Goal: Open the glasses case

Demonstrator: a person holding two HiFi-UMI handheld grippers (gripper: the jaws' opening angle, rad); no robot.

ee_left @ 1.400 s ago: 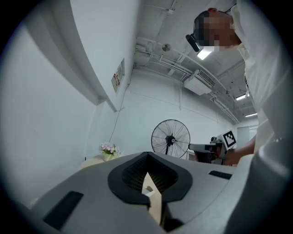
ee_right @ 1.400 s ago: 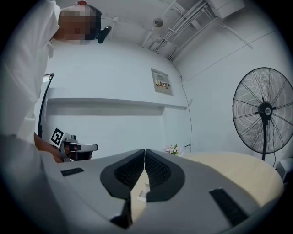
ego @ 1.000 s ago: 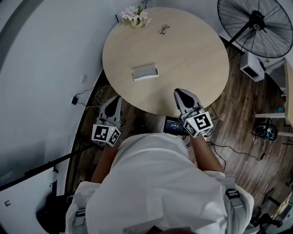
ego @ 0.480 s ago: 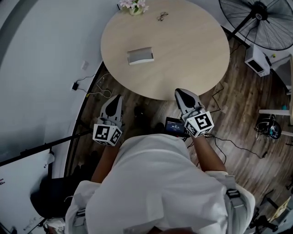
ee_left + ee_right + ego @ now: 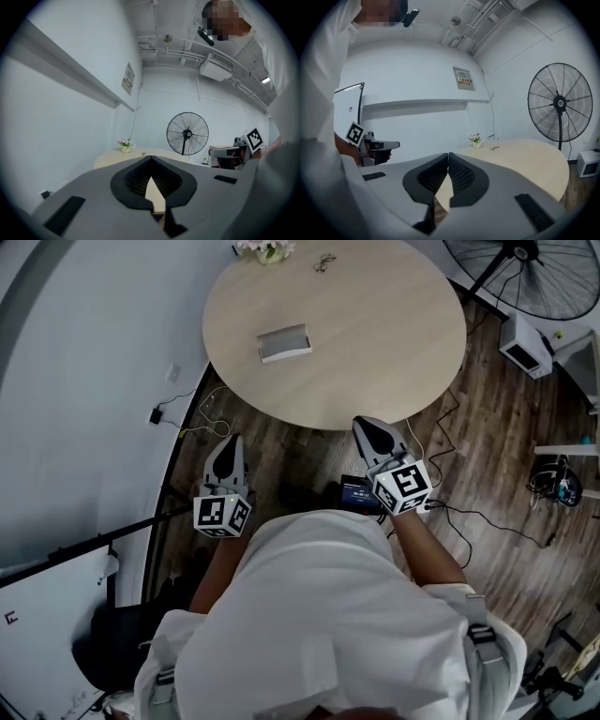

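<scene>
The grey glasses case (image 5: 284, 343) lies closed on the round wooden table (image 5: 375, 352), left of its middle. A pair of glasses (image 5: 324, 261) rests near the far edge. Both grippers hover over the wooden floor, short of the table's near edge. My left gripper (image 5: 226, 448) is shut and empty, off the table's left side. My right gripper (image 5: 367, 425) is shut and empty, its tips just below the table's rim. In the left gripper view the left gripper (image 5: 151, 158) has its jaws touching; in the right gripper view the right gripper (image 5: 448, 154) does too. Neither gripper view shows the case.
A small vase of flowers (image 5: 265, 249) stands at the table's far edge. A standing fan (image 5: 530, 273) and a white box (image 5: 528, 332) are at the right. Cables and a small dark device (image 5: 359, 493) lie on the floor by the right gripper. A whiteboard (image 5: 47, 601) stands lower left.
The table has slid up and away in the head view. Both grippers have drawn back from it; the right gripper's tips, earlier over the table's edge, are now over the floor.
</scene>
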